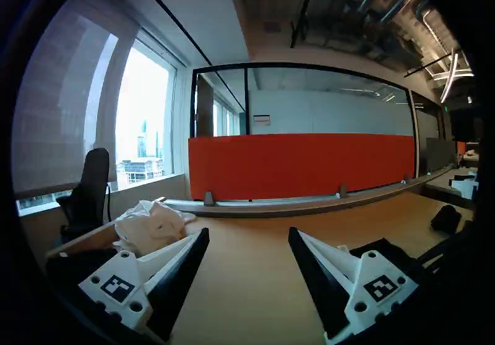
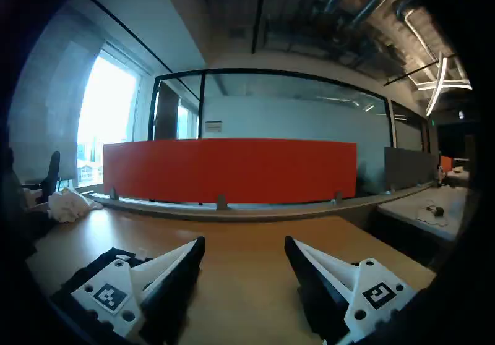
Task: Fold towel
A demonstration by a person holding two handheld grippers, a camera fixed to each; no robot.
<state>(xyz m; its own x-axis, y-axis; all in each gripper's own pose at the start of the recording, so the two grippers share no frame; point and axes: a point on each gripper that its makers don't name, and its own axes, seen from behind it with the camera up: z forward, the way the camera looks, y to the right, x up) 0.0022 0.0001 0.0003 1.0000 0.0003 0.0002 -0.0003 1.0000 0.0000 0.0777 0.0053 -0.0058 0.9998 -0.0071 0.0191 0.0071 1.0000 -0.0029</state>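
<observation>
Left gripper view: the left claw (image 1: 247,232) hangs released, its two fingers spread wide over the wooden tabletop (image 1: 247,277), grasping nothing. The towel (image 1: 151,226), a crumpled pale heap, lies on the tabletop at about 9 o'clock, just beyond the claw's left finger, with a black office chair (image 1: 86,190) behind it. An orange partition (image 1: 300,166) stands at 12 o'clock. Right gripper view: the right claw (image 2: 244,241) is likewise released and empty, and the towel (image 2: 69,204) sits well apart at 9 o'clock.

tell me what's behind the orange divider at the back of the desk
Above the orange divider, a black-framed glass wall rises behind it. Whatever stands lower down is covered by the divider.
</observation>
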